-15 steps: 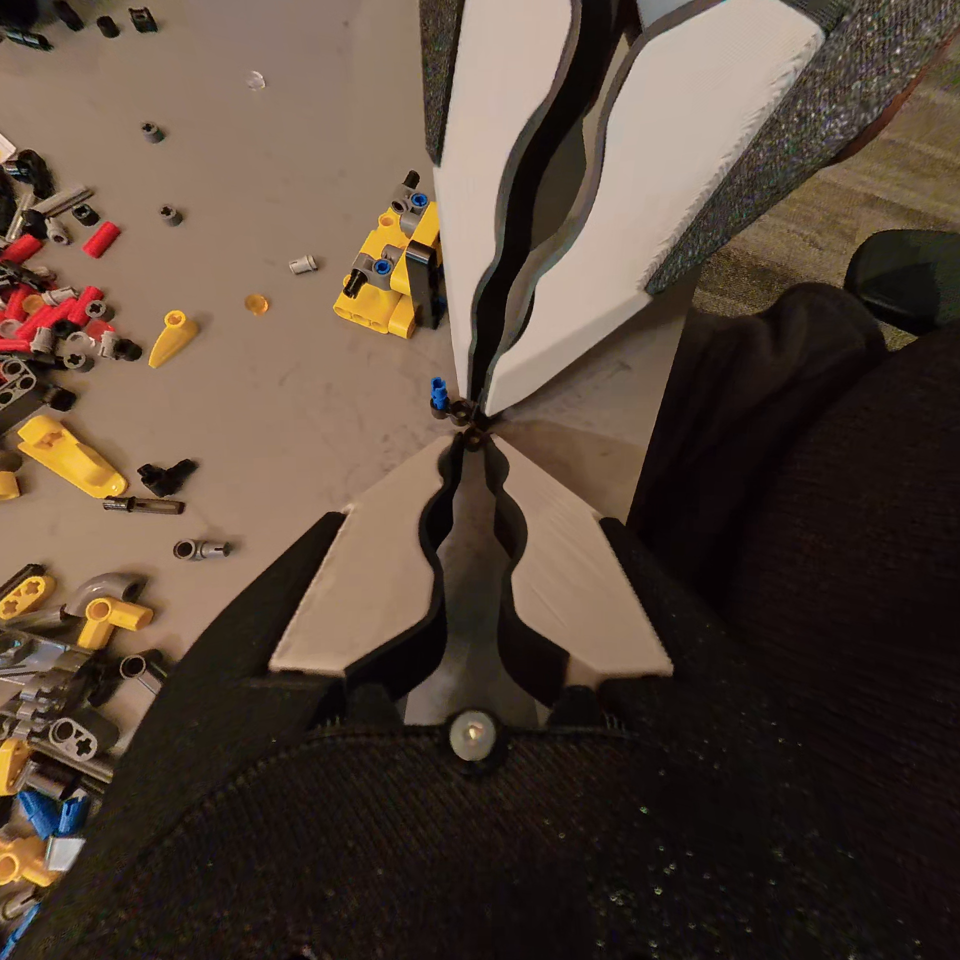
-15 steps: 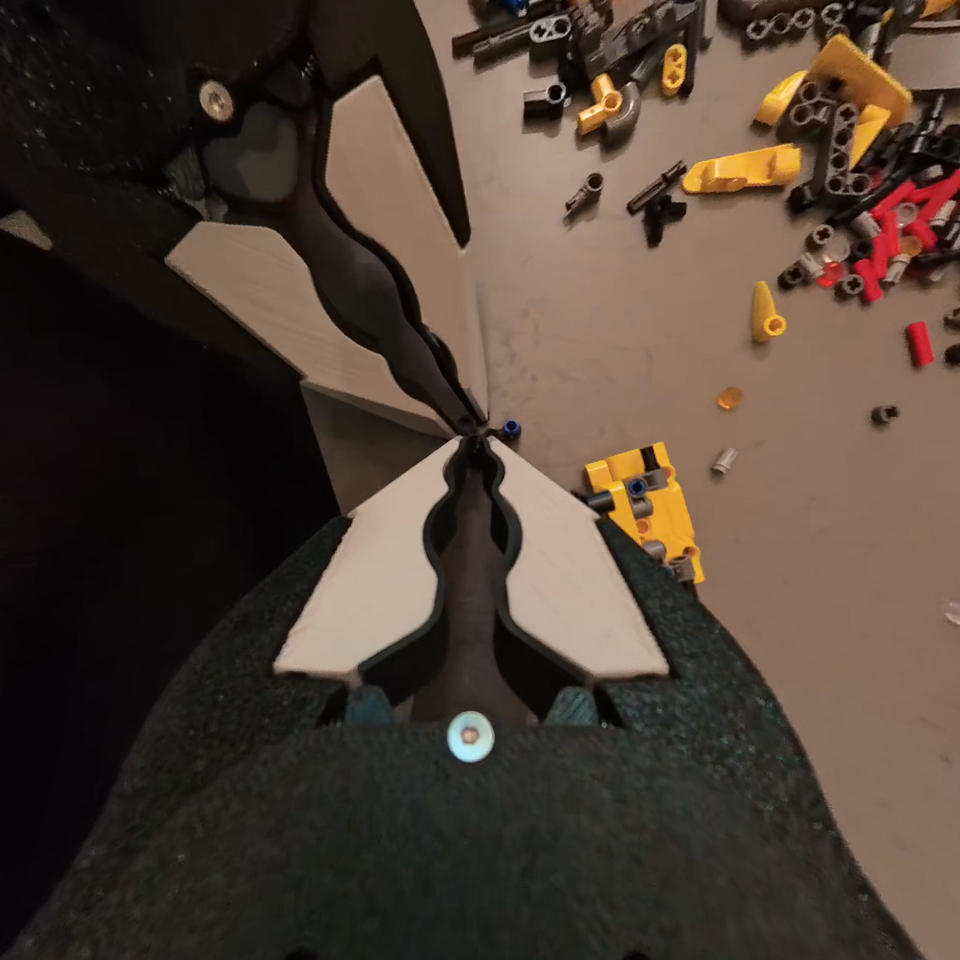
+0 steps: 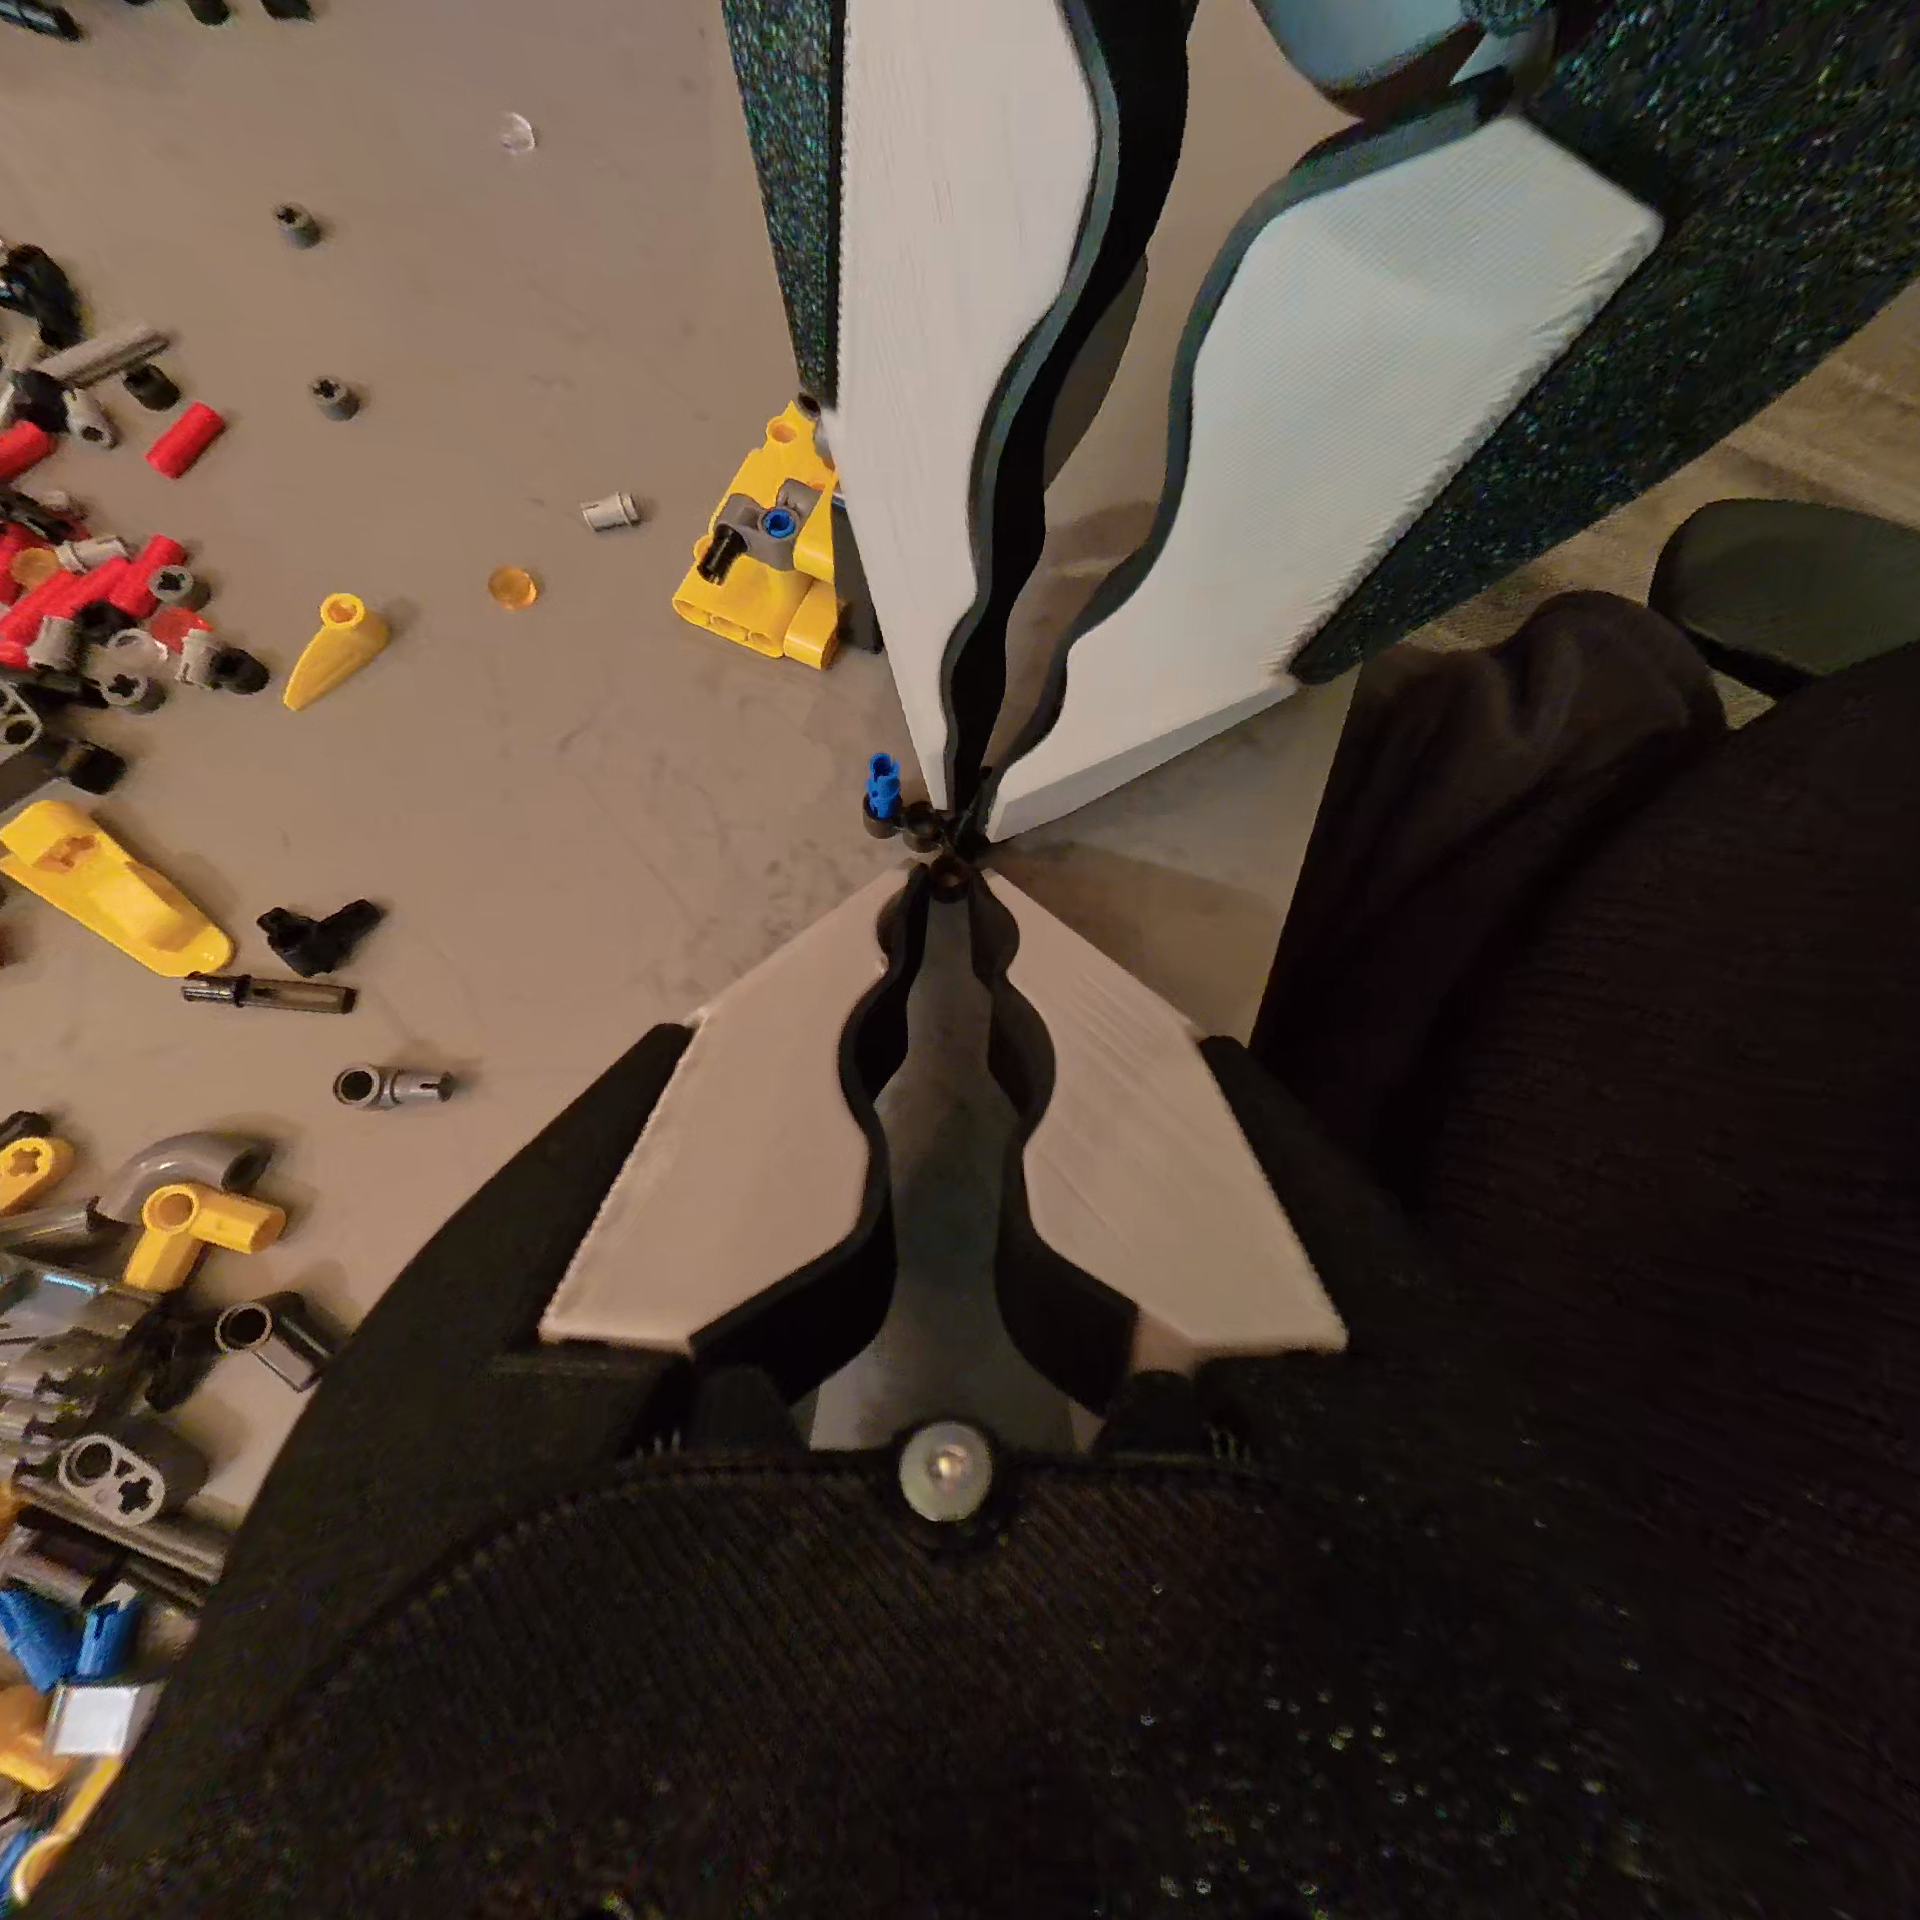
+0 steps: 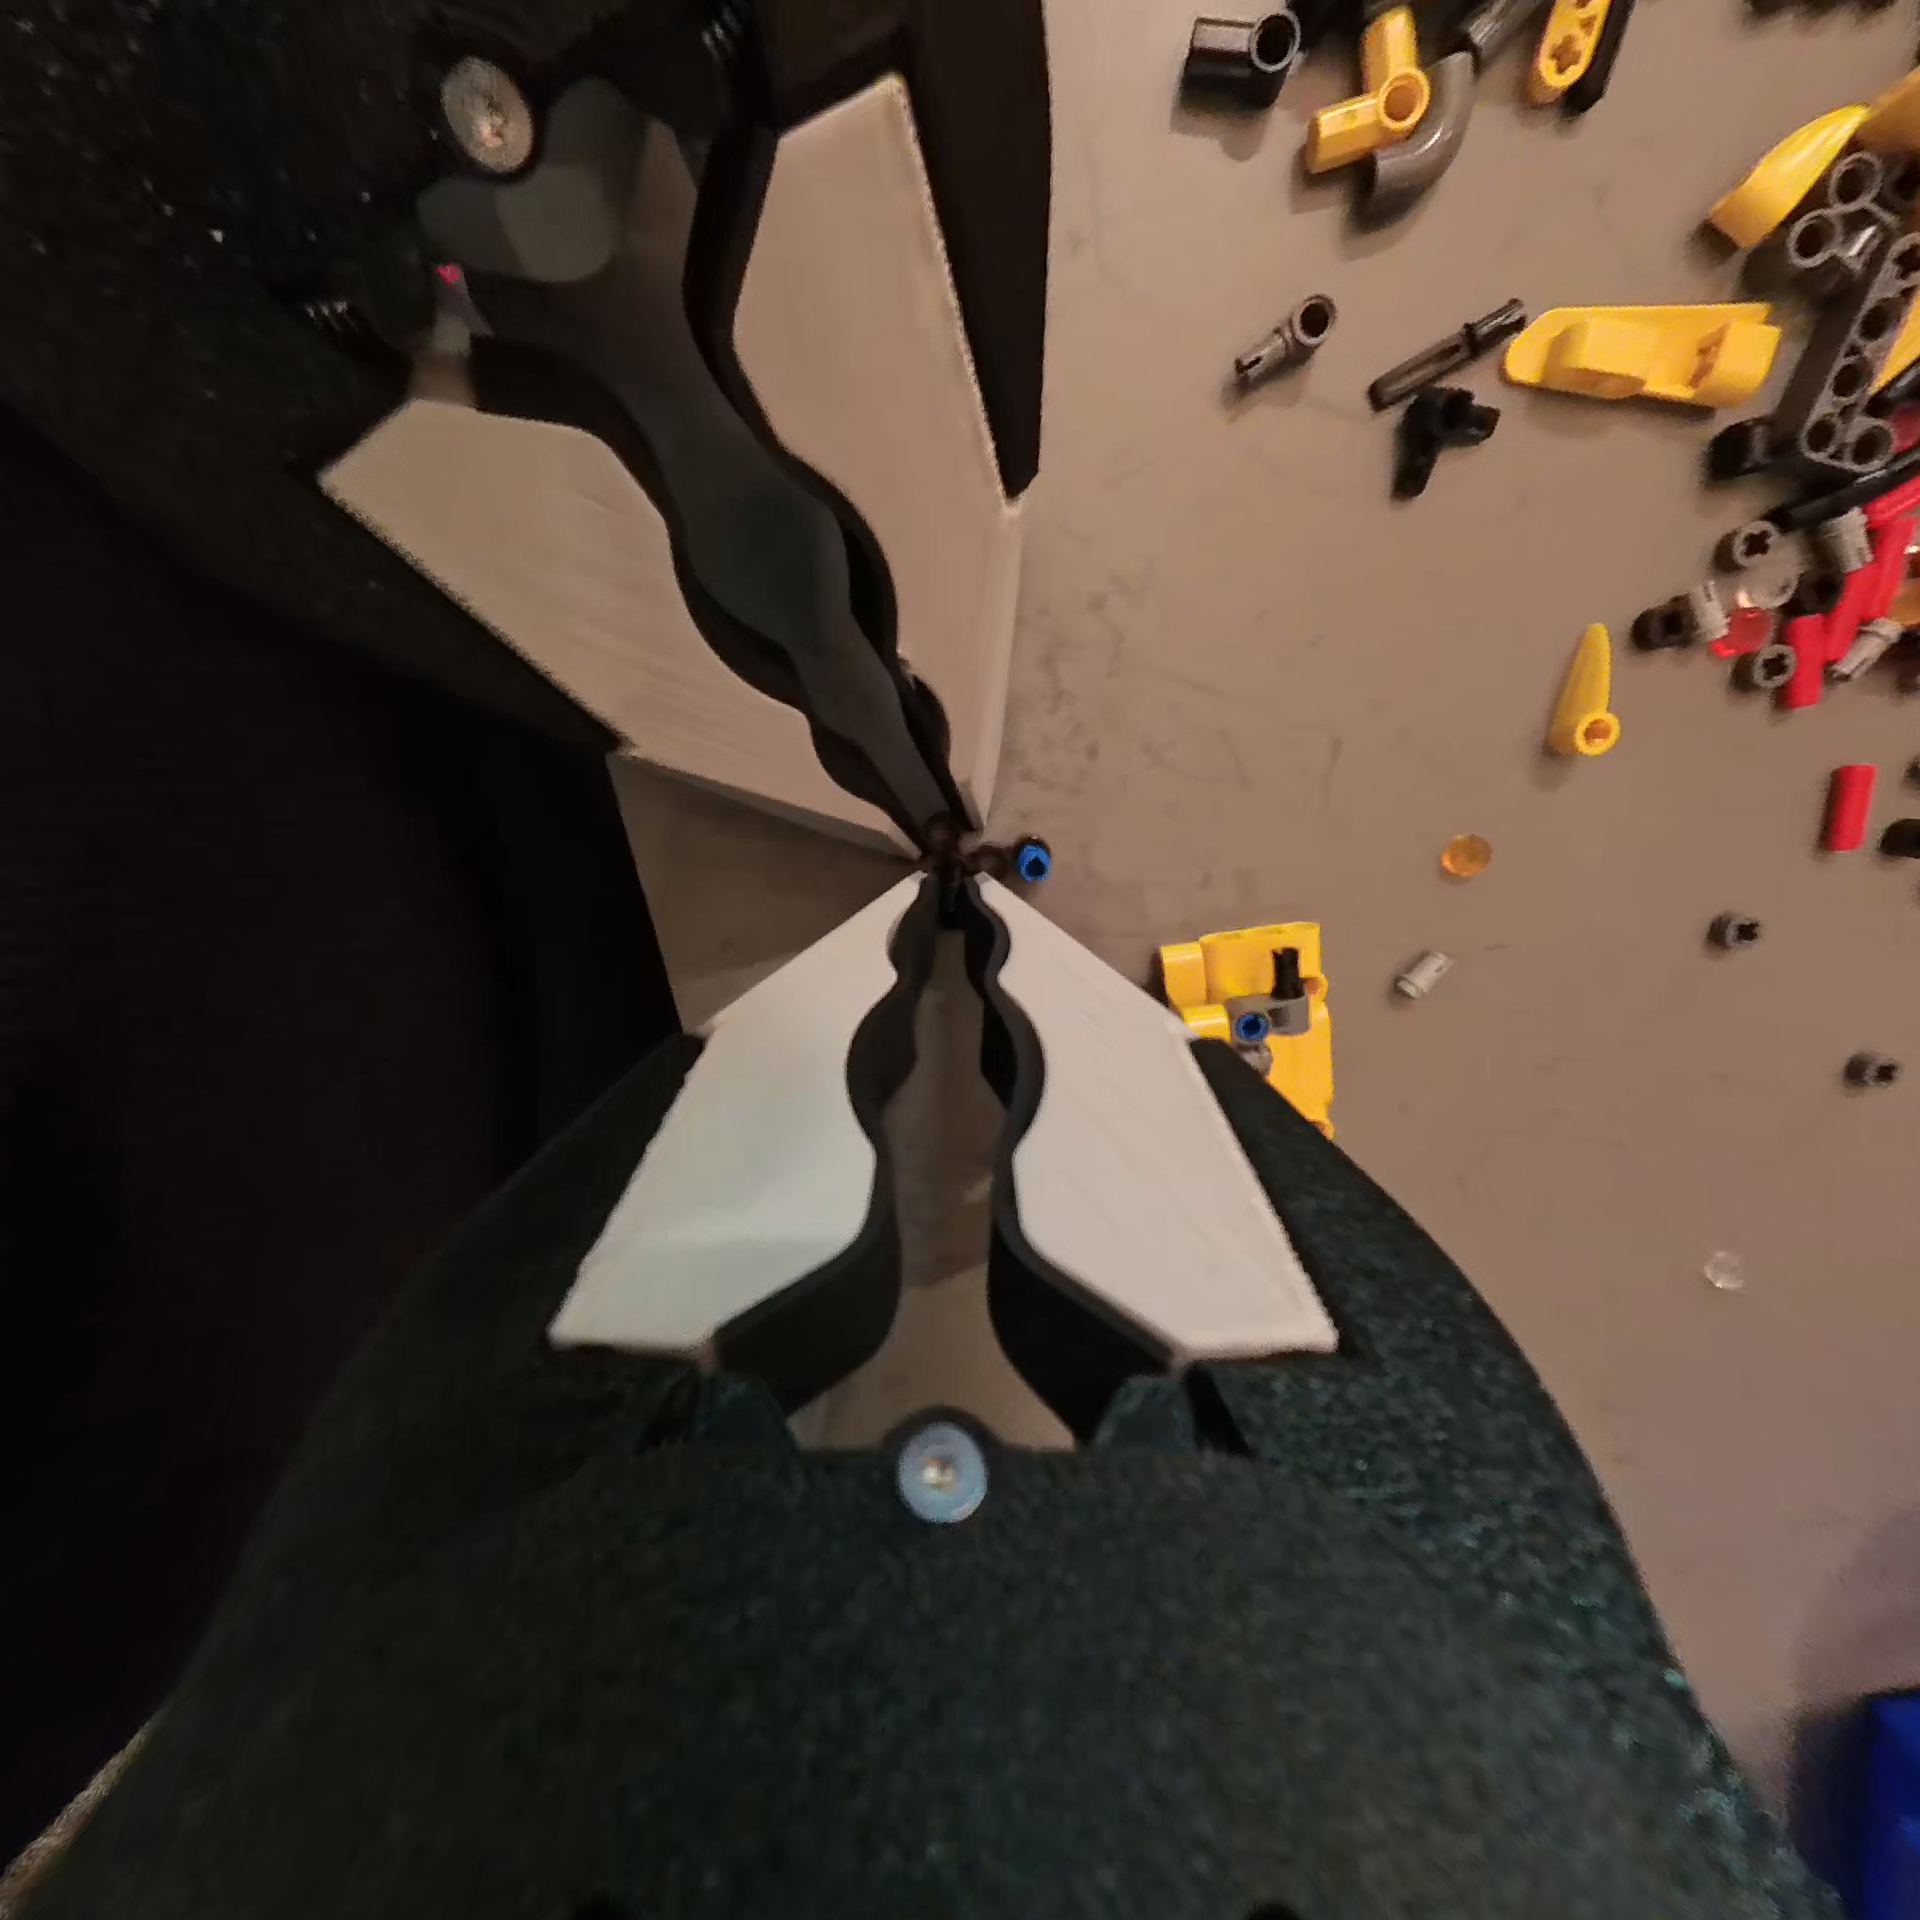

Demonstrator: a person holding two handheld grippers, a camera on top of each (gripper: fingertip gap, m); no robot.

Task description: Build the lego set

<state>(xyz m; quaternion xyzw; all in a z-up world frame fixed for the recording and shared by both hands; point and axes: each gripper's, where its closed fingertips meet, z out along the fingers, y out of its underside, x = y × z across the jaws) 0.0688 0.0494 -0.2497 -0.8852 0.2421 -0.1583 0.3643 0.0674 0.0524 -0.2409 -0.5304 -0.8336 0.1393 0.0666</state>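
My left gripper (image 3: 948, 881) and my right gripper (image 4: 951, 906) meet tip to tip above the grey table (image 3: 582, 810). Both are shut on a small black connector (image 3: 928, 831) held between them. A blue pin (image 3: 882, 790) sticks out of its side. In the right wrist view the connector (image 4: 968, 858) and the blue pin (image 4: 1034, 861) show at the same meeting point. The right gripper comes in from the top of the left wrist view. The left gripper comes in from the upper left of the right wrist view. How far each fingertip covers the connector is hidden.
A yellow brick assembly (image 3: 753, 587) (image 4: 1283, 1039) lies on the table just beyond the tips. Several loose red, yellow, grey and black pieces (image 3: 94, 623) (image 4: 1818, 436) are scattered farther off. A person's dark clothing (image 3: 1558, 1039) lies by the table's edge. My two grippers' fingertips are within a few centimetres of each other.
Both grippers stay shut on the connector at the same spot. The right gripper has tilted slightly and now hides more of the yellow assembly in the left wrist view.
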